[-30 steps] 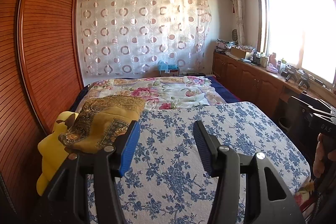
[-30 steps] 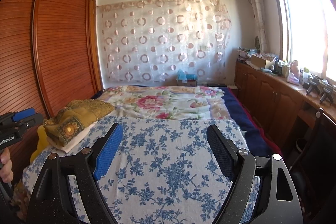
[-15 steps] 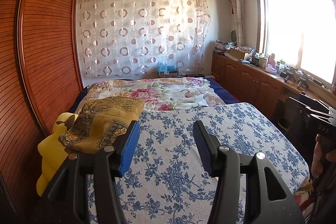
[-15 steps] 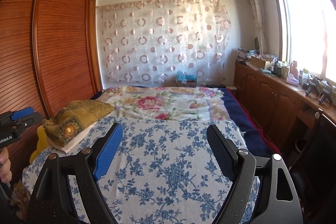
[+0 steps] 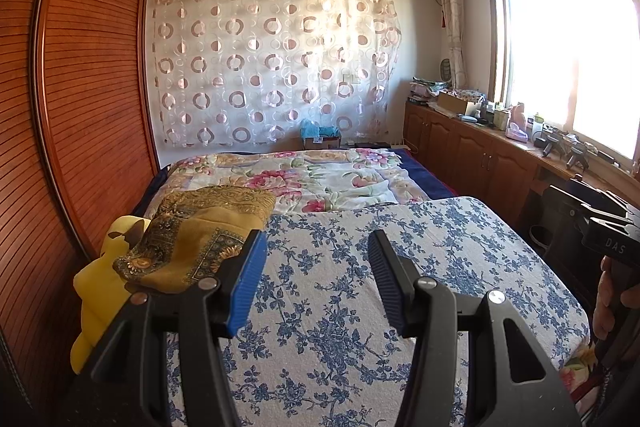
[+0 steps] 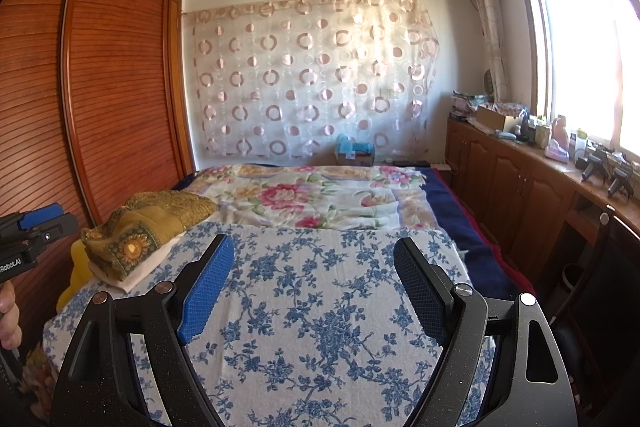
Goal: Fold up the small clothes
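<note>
A folded mustard-gold patterned cloth (image 5: 196,231) lies on a pile at the bed's left edge, on top of a white piece (image 6: 132,273) and a yellow one (image 5: 96,287); it also shows in the right wrist view (image 6: 148,223). My left gripper (image 5: 316,247) is open and empty, held above the blue-flowered white cloth (image 5: 360,287) spread on the bed. My right gripper (image 6: 312,251) is open and empty above the same cloth (image 6: 320,307). Each gripper shows at the edge of the other's view, the left (image 6: 28,231) and the right (image 5: 608,239).
A floral quilt (image 5: 300,179) covers the far half of the bed. A wooden slatted wardrobe (image 5: 80,87) runs along the left. Low wooden cabinets (image 6: 520,187) with clutter stand under the window on the right. A circle-patterned curtain (image 6: 312,79) hangs on the far wall.
Both grippers have stayed open and almost still; the views have barely shifted.
</note>
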Available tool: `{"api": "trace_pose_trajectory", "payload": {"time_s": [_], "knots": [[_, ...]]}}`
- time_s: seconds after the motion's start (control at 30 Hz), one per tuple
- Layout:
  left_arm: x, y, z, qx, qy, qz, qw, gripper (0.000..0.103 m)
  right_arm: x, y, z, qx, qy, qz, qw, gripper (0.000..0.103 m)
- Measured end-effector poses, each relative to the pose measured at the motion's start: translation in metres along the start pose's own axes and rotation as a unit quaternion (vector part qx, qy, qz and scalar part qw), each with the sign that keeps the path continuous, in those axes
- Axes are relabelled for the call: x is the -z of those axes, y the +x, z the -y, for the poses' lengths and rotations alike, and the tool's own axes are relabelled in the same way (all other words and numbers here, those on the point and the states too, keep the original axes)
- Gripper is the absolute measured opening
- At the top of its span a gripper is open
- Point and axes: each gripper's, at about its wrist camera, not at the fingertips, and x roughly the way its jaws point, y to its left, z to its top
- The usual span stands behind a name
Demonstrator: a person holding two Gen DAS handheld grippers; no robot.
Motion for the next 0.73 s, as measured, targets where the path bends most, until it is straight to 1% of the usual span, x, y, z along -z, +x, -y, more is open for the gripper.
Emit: {"api": "trace_pose_trajectory", "payload": {"time_s": [0.73], "knots": [[-0.0002, -0.0018, 0.0012, 0.0, 0.001, 0.002, 1.0, 0.053, -0.0001, -0.0003, 0.0024, 0.002, 0.0, 0.002, 1.0, 0.084]]}}
